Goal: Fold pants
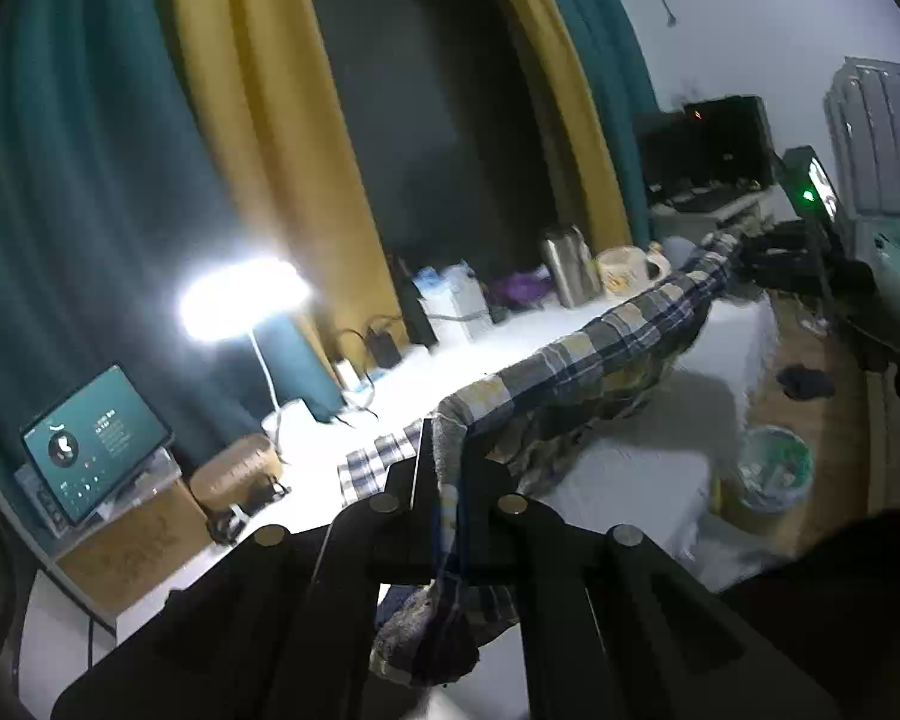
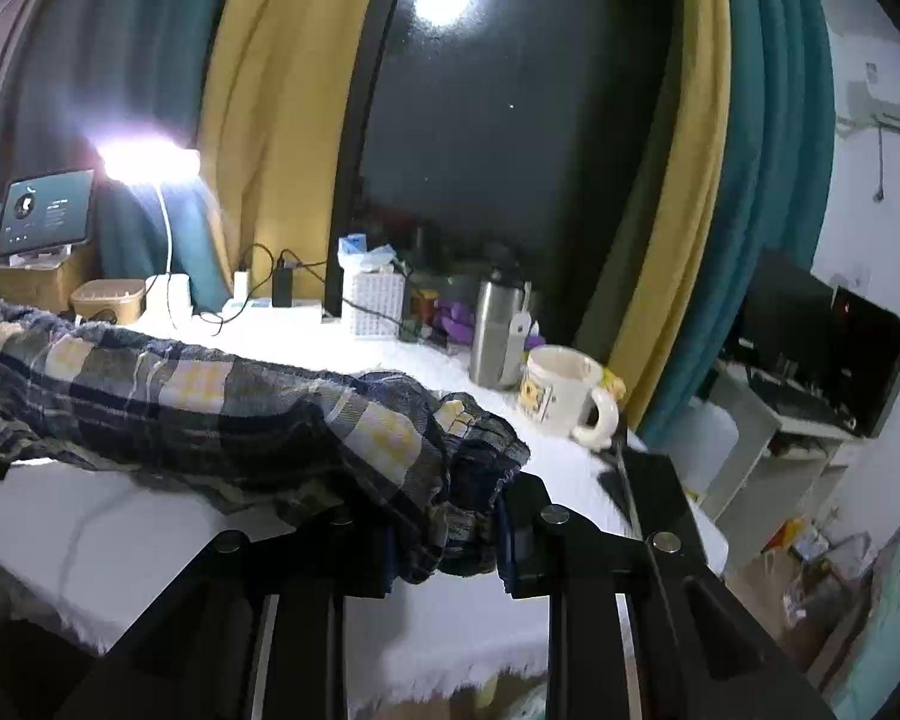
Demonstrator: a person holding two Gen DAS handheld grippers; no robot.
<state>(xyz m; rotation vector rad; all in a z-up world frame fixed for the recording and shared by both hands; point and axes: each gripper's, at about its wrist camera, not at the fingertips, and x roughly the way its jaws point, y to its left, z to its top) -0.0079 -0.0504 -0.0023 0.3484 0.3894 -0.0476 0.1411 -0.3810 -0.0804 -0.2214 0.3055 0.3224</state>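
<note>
The plaid pants (image 1: 600,348) hang stretched in a long band above the white-covered table (image 1: 630,468). In the left wrist view my left gripper (image 1: 450,447) is shut on one end of them, and fabric hangs down behind its fingers. In the right wrist view my right gripper (image 2: 444,528) is shut on the bunched other end of the pants (image 2: 210,396), which run off to the left over the table (image 2: 120,540). Both ends are lifted clear of the cloth.
Along the table's back edge stand a lit desk lamp (image 1: 240,300), a tablet (image 1: 90,438), a woven basket (image 1: 234,474), chargers, a white box (image 2: 372,300), a steel flask (image 2: 498,330) and a mug (image 2: 564,396). A bin (image 1: 774,468) sits on the floor past the table's end.
</note>
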